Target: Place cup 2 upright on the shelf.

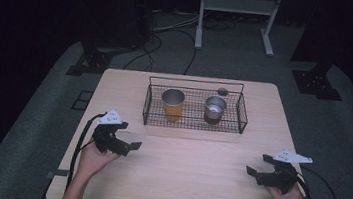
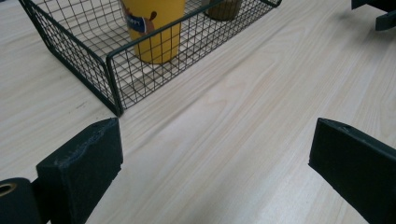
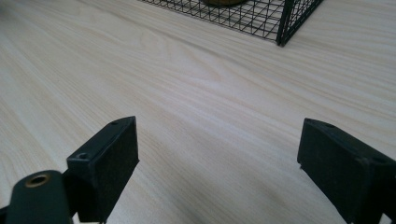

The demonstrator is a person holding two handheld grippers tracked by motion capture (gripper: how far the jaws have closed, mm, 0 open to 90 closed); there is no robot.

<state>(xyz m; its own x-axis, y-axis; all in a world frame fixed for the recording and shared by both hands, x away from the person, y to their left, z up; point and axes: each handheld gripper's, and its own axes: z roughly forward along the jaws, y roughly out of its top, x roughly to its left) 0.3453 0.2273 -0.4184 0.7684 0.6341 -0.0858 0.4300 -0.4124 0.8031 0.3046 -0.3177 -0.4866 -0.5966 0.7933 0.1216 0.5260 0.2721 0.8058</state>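
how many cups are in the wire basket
2: a yellow cup stands in the left half of the wire basket, and a brown cup in the right half. Both are upright and apart; nothing seems hidden.
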